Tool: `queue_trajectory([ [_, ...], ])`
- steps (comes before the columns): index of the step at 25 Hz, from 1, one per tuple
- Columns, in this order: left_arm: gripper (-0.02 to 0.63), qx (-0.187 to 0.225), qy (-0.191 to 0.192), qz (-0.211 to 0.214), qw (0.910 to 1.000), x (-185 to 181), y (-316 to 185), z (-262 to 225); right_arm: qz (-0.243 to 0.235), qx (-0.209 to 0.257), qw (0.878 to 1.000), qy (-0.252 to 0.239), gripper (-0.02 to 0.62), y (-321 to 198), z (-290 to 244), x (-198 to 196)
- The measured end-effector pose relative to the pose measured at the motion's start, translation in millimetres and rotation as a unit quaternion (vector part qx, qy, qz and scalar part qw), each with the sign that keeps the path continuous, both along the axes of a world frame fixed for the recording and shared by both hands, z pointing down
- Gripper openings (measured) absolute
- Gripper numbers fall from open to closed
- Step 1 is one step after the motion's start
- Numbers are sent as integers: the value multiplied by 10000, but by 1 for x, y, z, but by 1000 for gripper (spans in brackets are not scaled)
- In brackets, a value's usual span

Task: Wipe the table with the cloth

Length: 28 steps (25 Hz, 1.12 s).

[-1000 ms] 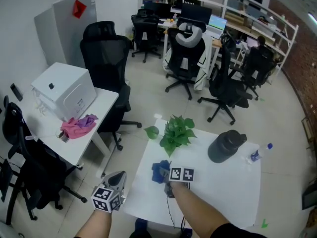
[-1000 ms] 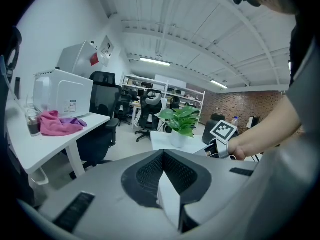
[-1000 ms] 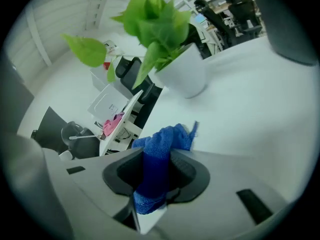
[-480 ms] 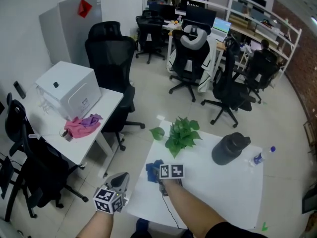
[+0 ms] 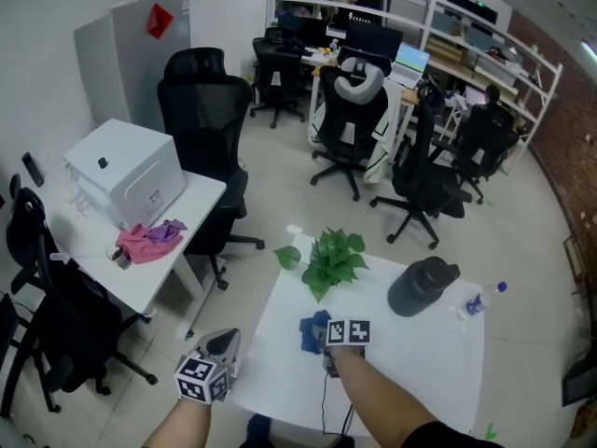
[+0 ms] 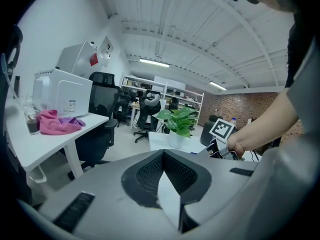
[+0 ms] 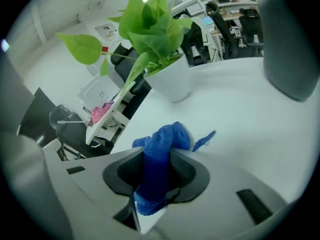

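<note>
Wiping appears under way: right hand-held gripper (image 5: 325,342) clamps the cloth (image 5: 312,331) on the bench (image 5: 420,367) near the plant (image 5: 332,259), left hand-held gripper (image 5: 213,362) idle, closed empty; next stroke likely needs downward pressure and clearance from the plant.

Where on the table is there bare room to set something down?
Bare: the near right part of the table, between the right forearm, the black object and the bottle. Crowded: the far edge, with plant, black object, bottle; cloth left of centre.
</note>
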State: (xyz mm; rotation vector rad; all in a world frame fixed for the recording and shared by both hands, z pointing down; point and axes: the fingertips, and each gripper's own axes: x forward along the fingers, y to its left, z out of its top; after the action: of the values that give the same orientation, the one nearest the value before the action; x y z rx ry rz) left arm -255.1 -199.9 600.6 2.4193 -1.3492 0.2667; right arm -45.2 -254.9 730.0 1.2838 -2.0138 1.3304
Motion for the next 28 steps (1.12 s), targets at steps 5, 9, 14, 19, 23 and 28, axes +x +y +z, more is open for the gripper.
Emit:
queue_trajectory([
  [5, -2, 3, 74, -3, 10000, 2, 1, -1, -234, 230, 9994, -53, 124, -7, -14, -26],
  [9, -2, -53, 32, -52, 10000, -10, 2, 3, -752, 334, 9961, -330, 124, -18, -22, -97],
  [14, -2, -105, -33, -95, 9999, -23, 5, 6, -859, 231, 9960, -42, 124, -24, -4, -113],
  [19, -2, -114, -28, -139, 9998, -29, 9, 5, -702, 112, 9974, 66, 124, -19, 0, -86],
  [23, -2, -119, -48, -70, 9999, -21, 19, 2, -434, 33, 9988, 201, 124, -4, 2, -38],
  [28, -2, -190, 22, -40, 9998, -6, 36, -5, -226, 594, 9976, -268, 124, -6, -36, -8],
])
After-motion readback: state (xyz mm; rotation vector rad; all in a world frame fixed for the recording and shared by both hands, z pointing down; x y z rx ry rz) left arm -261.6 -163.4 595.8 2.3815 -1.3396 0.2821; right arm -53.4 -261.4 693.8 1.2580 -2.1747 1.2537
